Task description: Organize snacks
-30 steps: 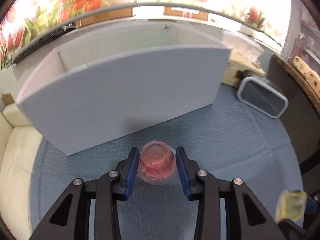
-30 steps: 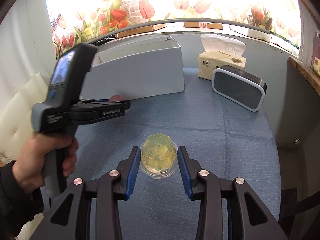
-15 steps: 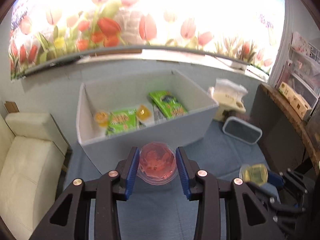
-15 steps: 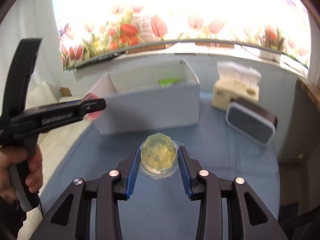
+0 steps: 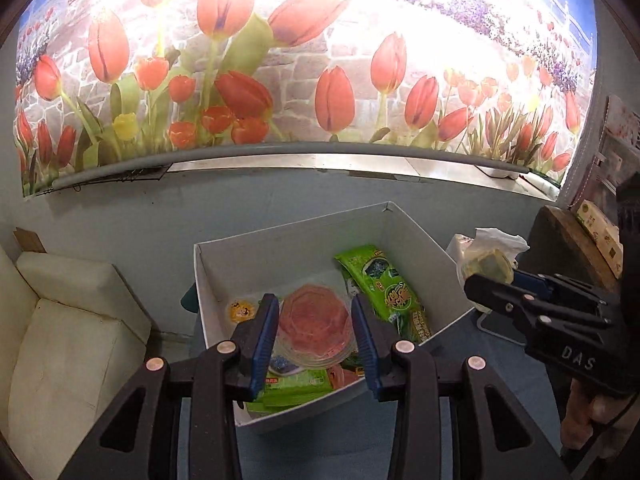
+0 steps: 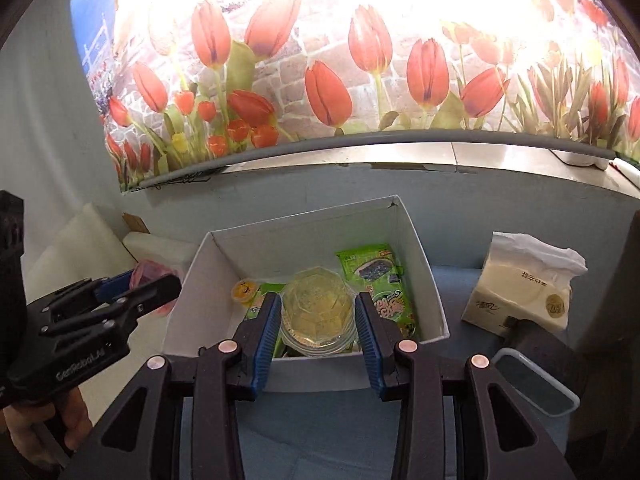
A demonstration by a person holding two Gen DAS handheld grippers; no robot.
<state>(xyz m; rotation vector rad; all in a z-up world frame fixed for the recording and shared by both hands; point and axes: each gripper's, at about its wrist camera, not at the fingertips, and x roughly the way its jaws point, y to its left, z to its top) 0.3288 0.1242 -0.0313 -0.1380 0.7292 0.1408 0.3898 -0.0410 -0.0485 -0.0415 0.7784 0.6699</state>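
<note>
My left gripper point(image 5: 316, 330) is shut on a pink jelly cup point(image 5: 316, 320) and holds it in the air above the open white box point(image 5: 280, 240). My right gripper point(image 6: 317, 324) is shut on a yellow jelly cup point(image 6: 318, 308) and holds it above the same box point(image 6: 304, 228). Inside the box lie green snack packets point(image 5: 384, 288) and a small yellow cup point(image 5: 240, 311). The right gripper with its yellow cup point(image 5: 488, 266) shows at the right of the left wrist view. The left gripper with its pink cup point(image 6: 146, 274) shows at the left of the right wrist view.
The box stands on a blue tablecloth point(image 6: 328, 432). A tissue pack point(image 6: 524, 288) and a dark speaker with a white rim point(image 6: 536, 380) sit to the right of the box. A cream sofa point(image 5: 60, 340) is at the left. A tulip wall mural is behind.
Both grippers have risen from near the table to above the box, each carrying its jelly cup. The box's inside has come into view.
</note>
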